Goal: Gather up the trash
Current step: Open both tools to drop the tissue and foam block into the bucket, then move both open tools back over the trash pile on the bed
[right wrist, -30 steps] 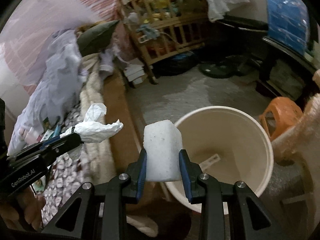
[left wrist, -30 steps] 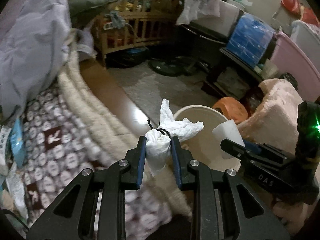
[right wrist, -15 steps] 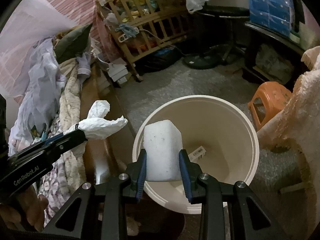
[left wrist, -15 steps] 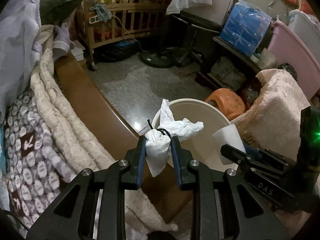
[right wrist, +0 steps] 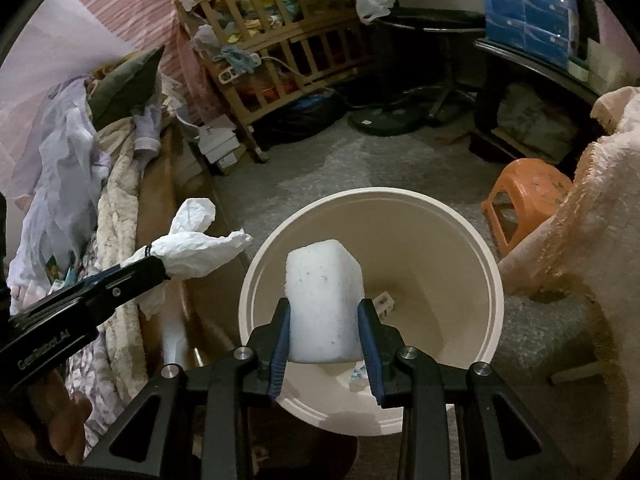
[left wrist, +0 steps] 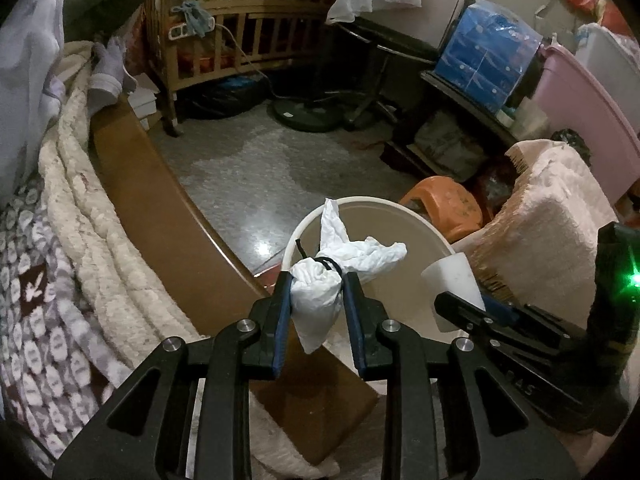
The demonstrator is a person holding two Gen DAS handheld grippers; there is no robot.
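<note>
My left gripper [left wrist: 316, 280] is shut on a small tied white plastic bag [left wrist: 320, 292], held above the wooden bed edge, just left of a cream round bin [left wrist: 376, 204]. It also shows in the right wrist view [right wrist: 156, 264] with the bag [right wrist: 192, 248]. My right gripper [right wrist: 322, 304] is shut on a white foam block [right wrist: 324, 300], held over the open bin [right wrist: 490, 264]. The block shows in the left wrist view [left wrist: 452, 276]. Small scraps [right wrist: 384, 302] lie on the bin's bottom.
A bed with cream blanket [left wrist: 100, 224] and wooden side board [left wrist: 168, 216] is at left. An orange stool [right wrist: 524, 196] and a pink-towel-covered box [right wrist: 592, 216] stand right of the bin. A wooden crib [left wrist: 240, 32] and a fan base [left wrist: 312, 112] stand beyond on the grey floor.
Both grippers have moved toward the bin: the right one with the foam block now hangs over its opening, and the left one with the bag has come off the bed toward the rim.
</note>
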